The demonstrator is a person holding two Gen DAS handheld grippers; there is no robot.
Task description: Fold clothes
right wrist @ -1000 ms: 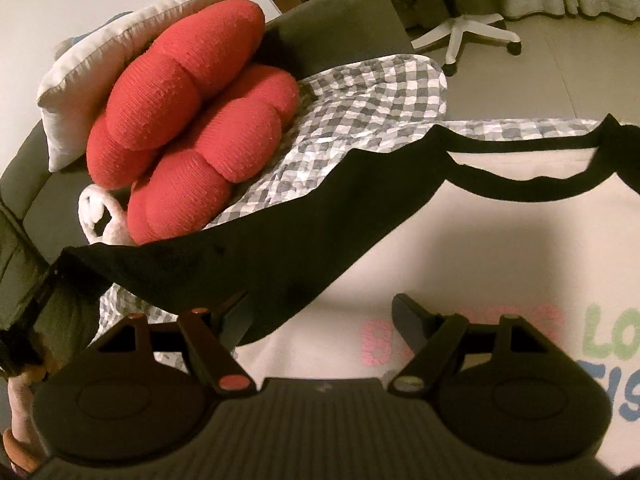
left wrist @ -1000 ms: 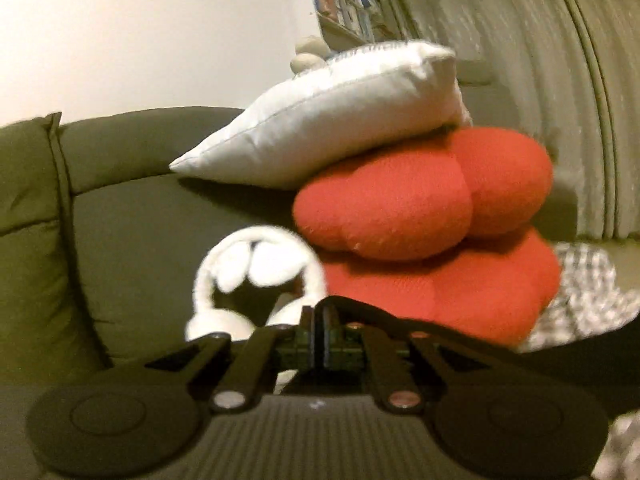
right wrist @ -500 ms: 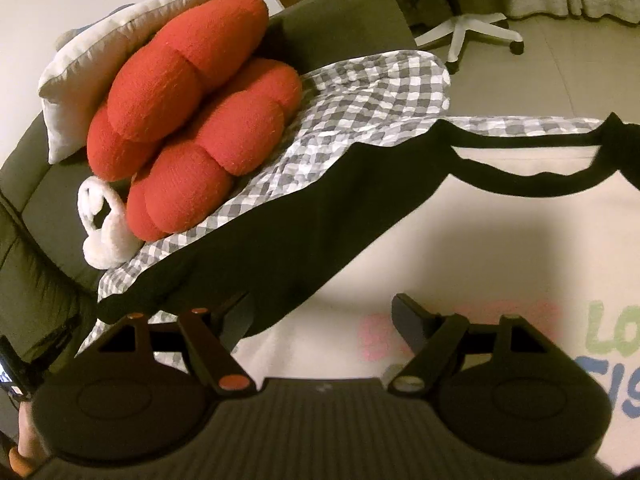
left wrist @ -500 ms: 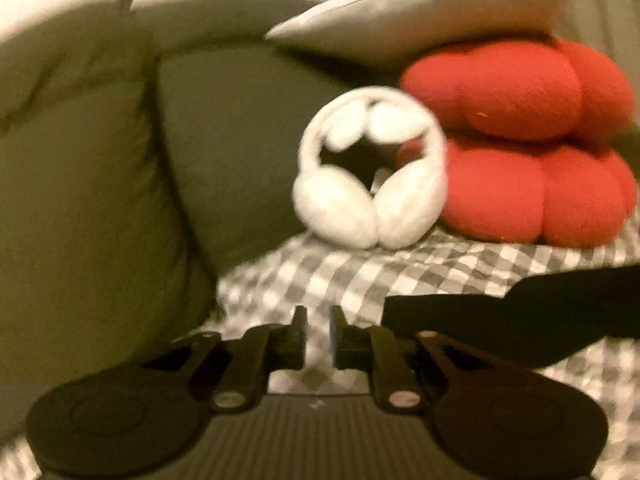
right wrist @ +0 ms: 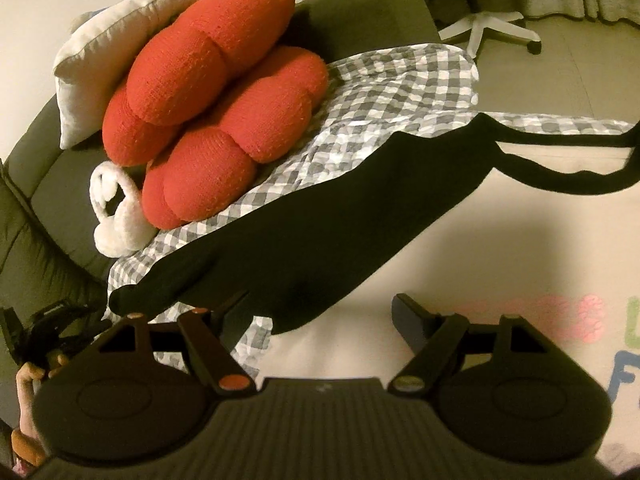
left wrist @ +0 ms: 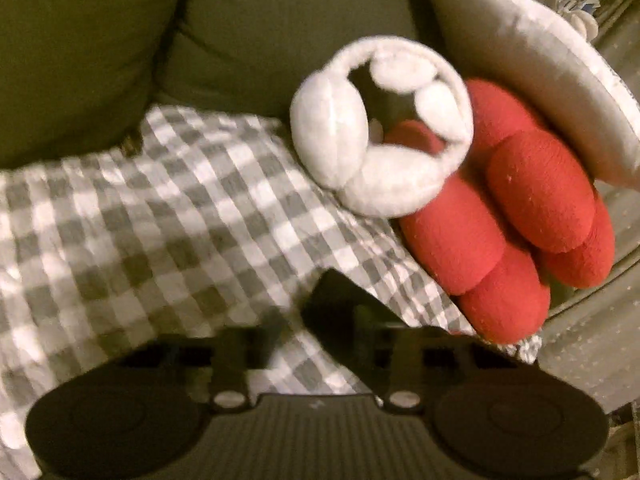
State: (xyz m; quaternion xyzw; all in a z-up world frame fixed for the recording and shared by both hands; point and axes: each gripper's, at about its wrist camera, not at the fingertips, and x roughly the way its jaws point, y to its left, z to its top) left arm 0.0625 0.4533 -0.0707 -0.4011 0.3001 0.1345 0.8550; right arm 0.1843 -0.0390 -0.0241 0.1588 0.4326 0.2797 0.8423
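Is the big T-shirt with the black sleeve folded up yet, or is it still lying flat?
Still flat. The T-shirt lies spread on the checkered blanket, its black sleeve stretched out to the side, with no fold showing.

The left wrist view is being taken from low and close over the checked cloth (left wrist: 168,216), angled down and tilted, facing the sofa back (left wrist: 256,28), with the white earmuffs (left wrist: 380,132) and red cushion (left wrist: 520,216) near. The right wrist view is being taken from higher and further back, angled down across the T-shirt (right wrist: 460,248). The checked cloth (right wrist: 400,92), earmuffs (right wrist: 116,216), red cushion (right wrist: 216,92) and white pillow (right wrist: 104,56) are being shared by both views
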